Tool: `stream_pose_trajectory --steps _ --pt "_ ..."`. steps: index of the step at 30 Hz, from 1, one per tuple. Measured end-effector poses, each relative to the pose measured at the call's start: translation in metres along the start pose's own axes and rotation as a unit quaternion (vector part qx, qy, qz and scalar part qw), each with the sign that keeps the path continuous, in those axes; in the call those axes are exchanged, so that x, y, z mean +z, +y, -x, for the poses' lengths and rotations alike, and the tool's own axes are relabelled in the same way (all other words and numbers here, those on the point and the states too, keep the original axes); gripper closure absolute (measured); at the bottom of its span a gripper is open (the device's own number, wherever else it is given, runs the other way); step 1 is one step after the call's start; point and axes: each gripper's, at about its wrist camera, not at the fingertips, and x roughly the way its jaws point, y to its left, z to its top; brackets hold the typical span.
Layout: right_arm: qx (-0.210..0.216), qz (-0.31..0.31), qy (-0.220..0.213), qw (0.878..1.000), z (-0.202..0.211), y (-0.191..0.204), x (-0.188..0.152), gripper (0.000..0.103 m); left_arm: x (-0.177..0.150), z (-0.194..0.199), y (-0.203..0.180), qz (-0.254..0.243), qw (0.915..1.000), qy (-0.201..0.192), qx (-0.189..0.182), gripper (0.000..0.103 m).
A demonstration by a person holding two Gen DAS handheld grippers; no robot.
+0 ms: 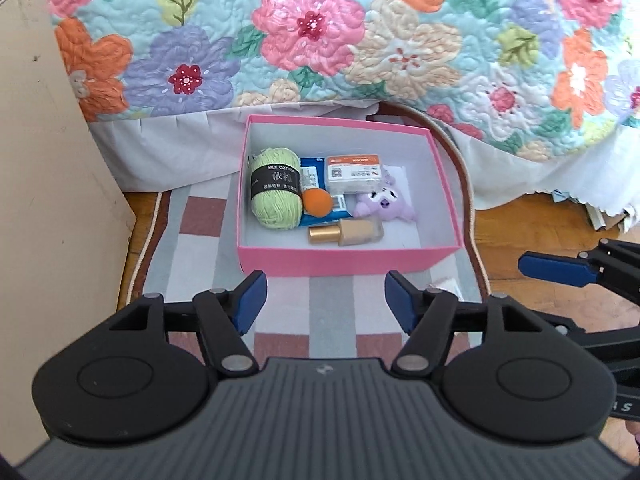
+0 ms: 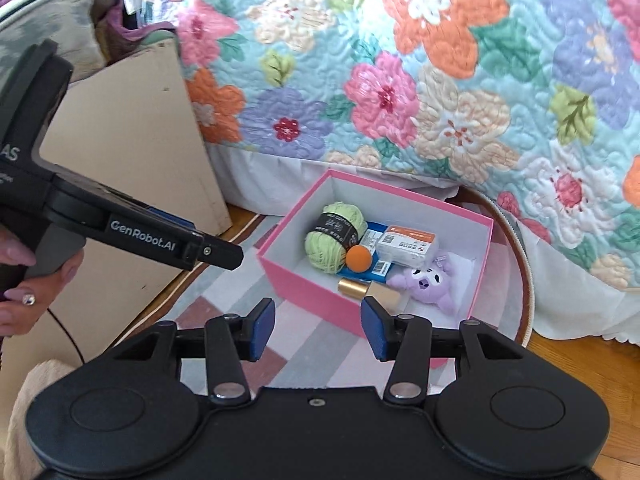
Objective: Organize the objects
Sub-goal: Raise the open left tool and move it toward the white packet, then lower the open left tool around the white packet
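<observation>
A pink box (image 1: 344,261) (image 2: 304,292) stands open on a checked rug. Inside lie a green yarn ball (image 1: 276,186) (image 2: 334,240), an orange ball (image 1: 317,201) (image 2: 358,258), a white and orange packet (image 1: 353,174) (image 2: 406,246), a blue packet (image 1: 310,172), a purple plush (image 1: 384,204) (image 2: 424,282) and a gold-capped bottle (image 1: 346,234) (image 2: 366,290). My left gripper (image 1: 326,302) hangs open above the rug in front of the box, nothing between its blue pads. My right gripper (image 2: 318,330) is open too, over the box's near corner, holding nothing.
A flowered quilt (image 1: 320,40) drapes off the bed behind the box. A beige panel (image 1: 48,200) (image 2: 132,160) stands at the left. The rug (image 1: 200,240) lies on wooden floor (image 1: 540,232). A hand (image 2: 16,280) holds the left gripper's handle in the right wrist view.
</observation>
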Motion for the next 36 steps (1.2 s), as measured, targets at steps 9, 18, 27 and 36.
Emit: stream_pose_trajectory --steps 9,18,27,36 --pt "0.003 0.037 0.003 0.999 0.035 0.022 -0.027 0.029 -0.038 0.033 -0.013 -0.028 0.9995 -0.004 -0.011 0.027" --pt "-0.033 0.06 0.003 0.998 0.025 0.019 -0.068 0.013 -0.072 0.014 -0.031 -0.074 0.9965 -0.006 -0.039 0.012" --pt "-0.062 0.051 0.006 0.997 -0.016 -0.009 -0.115 0.013 -0.091 -0.053 -0.051 -0.084 0.9937 0.016 -0.073 0.006" --pt "-0.104 0.02 0.029 0.994 -0.079 -0.055 -0.147 0.013 -0.096 -0.131 -0.073 -0.06 0.9932 0.039 -0.092 0.008"
